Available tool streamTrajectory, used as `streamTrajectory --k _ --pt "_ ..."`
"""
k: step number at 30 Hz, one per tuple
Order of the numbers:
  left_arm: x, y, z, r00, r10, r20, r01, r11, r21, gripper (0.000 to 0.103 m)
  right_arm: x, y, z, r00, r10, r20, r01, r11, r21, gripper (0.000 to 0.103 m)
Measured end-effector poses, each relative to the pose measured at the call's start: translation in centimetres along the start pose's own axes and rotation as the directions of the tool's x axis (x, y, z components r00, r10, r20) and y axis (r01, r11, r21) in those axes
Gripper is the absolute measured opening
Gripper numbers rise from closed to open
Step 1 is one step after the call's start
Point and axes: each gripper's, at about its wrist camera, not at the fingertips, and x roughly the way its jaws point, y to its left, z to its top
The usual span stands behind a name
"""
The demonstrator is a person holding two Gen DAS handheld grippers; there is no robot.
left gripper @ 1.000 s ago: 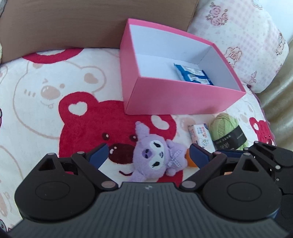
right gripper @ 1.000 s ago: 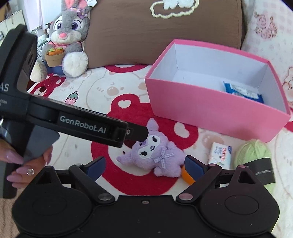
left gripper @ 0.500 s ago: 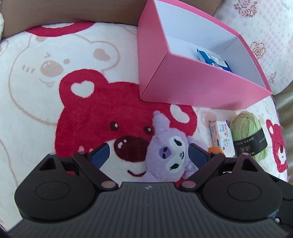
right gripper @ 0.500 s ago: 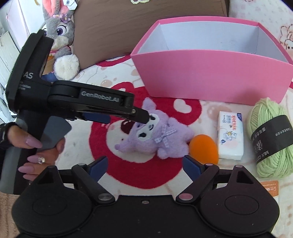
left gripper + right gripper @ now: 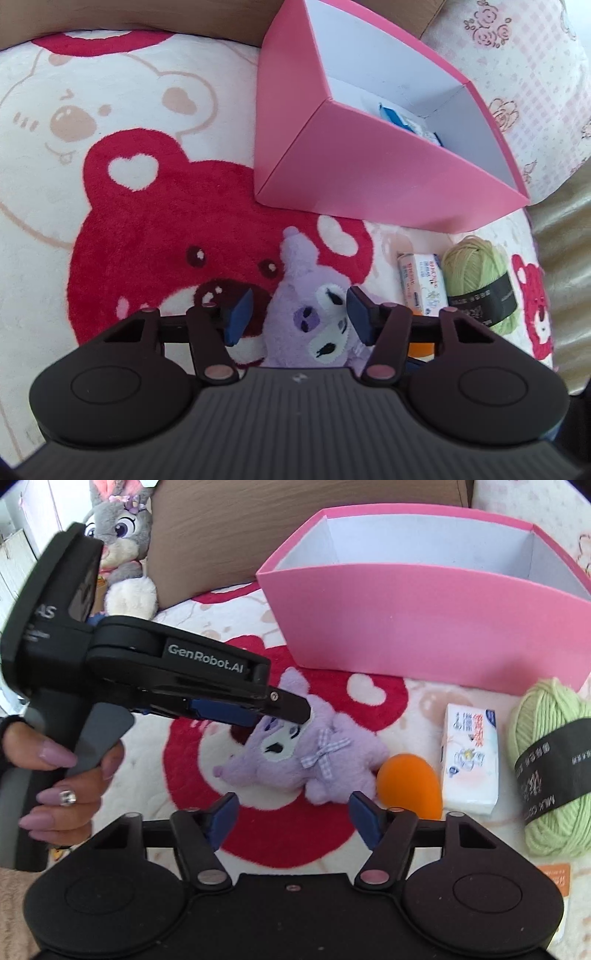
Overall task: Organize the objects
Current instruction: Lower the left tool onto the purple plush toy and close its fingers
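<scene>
Right at the front, the right gripper [image 5: 290,818] has its blue pads closing but still clear of anything, just short of the purple plush toy's [image 5: 295,760] feet. The plush lies on the red bear blanket [image 5: 295,845], its long axis running across the right wrist view, pointed ear to the left, body and gingham bow toward the right, face up. The left gripper [image 5: 295,317] is down over the toy's head, jaws closing in with the head between them; the right-hand pad looks to be touching the fur, the left-hand pad a shade off it, so no firm pinch yet. Compared with a second ago, both pairs of jaws have narrowed a good deal and both grippers have sunk closer to the toy, which now fills more of the left wrist view. Just beside the plush sits an orange sponge egg [image 5: 410,782], then a white tissue pack [image 5: 471,760], then a green yarn ball [image 5: 550,768]. Behind them stands the pink box [image 5: 424,624], open on top, with a blue packet [image 5: 406,123] inside. Farthest back, a grey bunny plush [image 5: 122,542] leans by a brown cushion [image 5: 229,528].
</scene>
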Motion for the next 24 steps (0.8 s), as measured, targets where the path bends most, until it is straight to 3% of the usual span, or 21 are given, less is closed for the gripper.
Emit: streamTrajectory --k 2,5,10,14,19,22,24 --pt "-0.1 0.3 0.2 1.0 -0.027 0.005 0.027 0.999 -0.023 0.054 0.4 -0.4 0.0 1.0 -0.014 -0.004 0.014 1.0 0.021 0.059" --pt "0.0 0.4 0.0 0.998 -0.051 -0.027 0.049 0.997 -0.059 0.047 0.4 -1.3 -0.2 1.0 -0.015 -0.008 0.015 0.997 0.079 0.058" --pt "0.3 0.1 -0.1 1.0 0.017 -0.017 -0.017 0.999 -0.03 0.046 1.2 -2.0 0.0 1.0 -0.026 -0.008 0.026 0.993 0.113 0.057" --pt "0.7 0.4 -0.3 0.999 0.025 -0.027 -0.025 0.999 -0.021 0.048 2.8 -1.9 0.5 0.999 -0.04 -0.024 0.042 0.996 0.08 0.058" --pt "0.9 1.5 -0.1 0.999 -0.003 -0.044 -0.001 0.996 -0.09 0.051 3.0 -1.7 0.7 0.999 -0.041 -0.013 0.042 0.997 0.067 0.061" --pt "0.7 0.7 -0.3 0.998 0.039 -0.04 -0.04 0.999 -0.03 0.06 3.2 -1.5 0.8 0.999 -0.046 -0.02 0.047 0.997 0.058 0.064" --pt "0.7 0.4 -0.4 0.998 0.045 -0.038 -0.045 0.999 -0.007 0.06 3.0 -1.2 0.8 0.998 -0.056 -0.017 0.057 0.997 0.046 0.065"
